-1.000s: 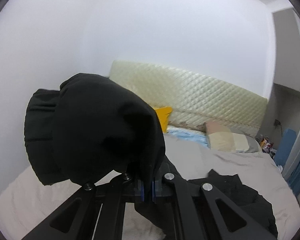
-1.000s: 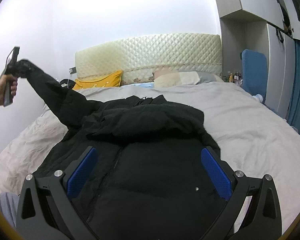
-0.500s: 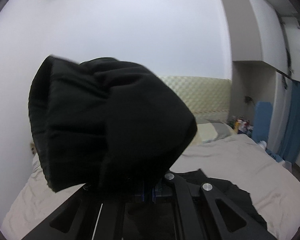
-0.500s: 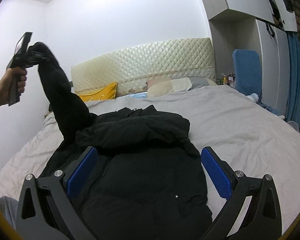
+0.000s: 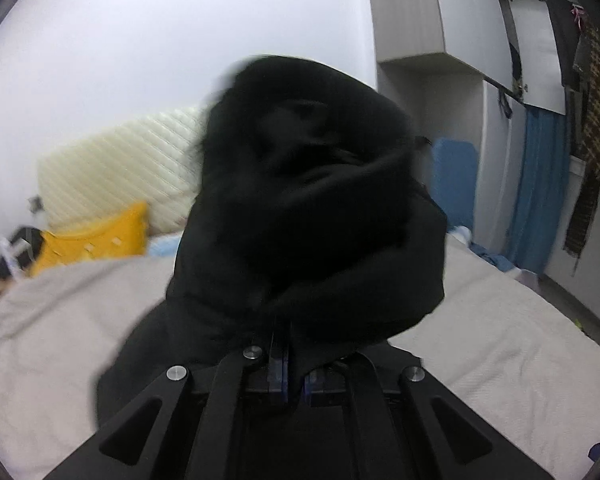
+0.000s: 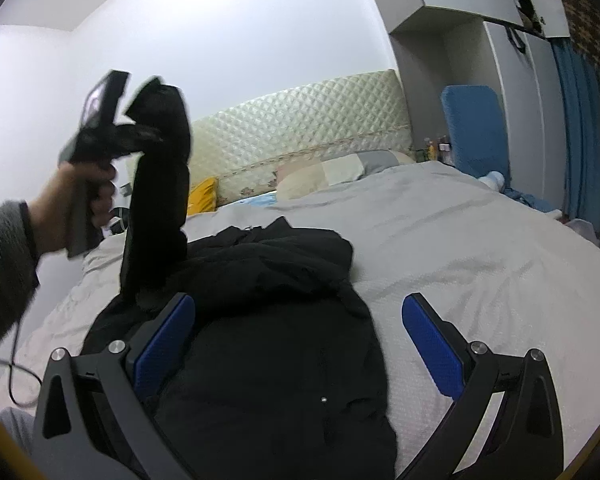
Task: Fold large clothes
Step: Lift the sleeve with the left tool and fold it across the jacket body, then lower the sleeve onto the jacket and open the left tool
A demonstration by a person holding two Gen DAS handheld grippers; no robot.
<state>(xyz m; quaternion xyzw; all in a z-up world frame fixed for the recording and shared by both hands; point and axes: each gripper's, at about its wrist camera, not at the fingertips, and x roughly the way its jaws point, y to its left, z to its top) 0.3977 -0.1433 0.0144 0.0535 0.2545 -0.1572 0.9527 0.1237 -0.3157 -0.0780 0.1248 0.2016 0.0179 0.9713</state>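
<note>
Your jacket (image 6: 268, 320) lies spread on the bed (image 6: 480, 248), its sleeve (image 6: 160, 184) now raised nearly upright and swung inward from a second ago. Your left gripper (image 5: 294, 376) stays clenched on the cuff; your right gripper (image 6: 298, 340) hangs released over the body. The sleeve looks ready to fold across the chest.

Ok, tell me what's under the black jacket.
The black jacket lies spread on the grey bedspread, which shows on both sides. Whatever lies directly beneath its body is covered. Its sleeve is lifted clear by the left gripper.
</note>
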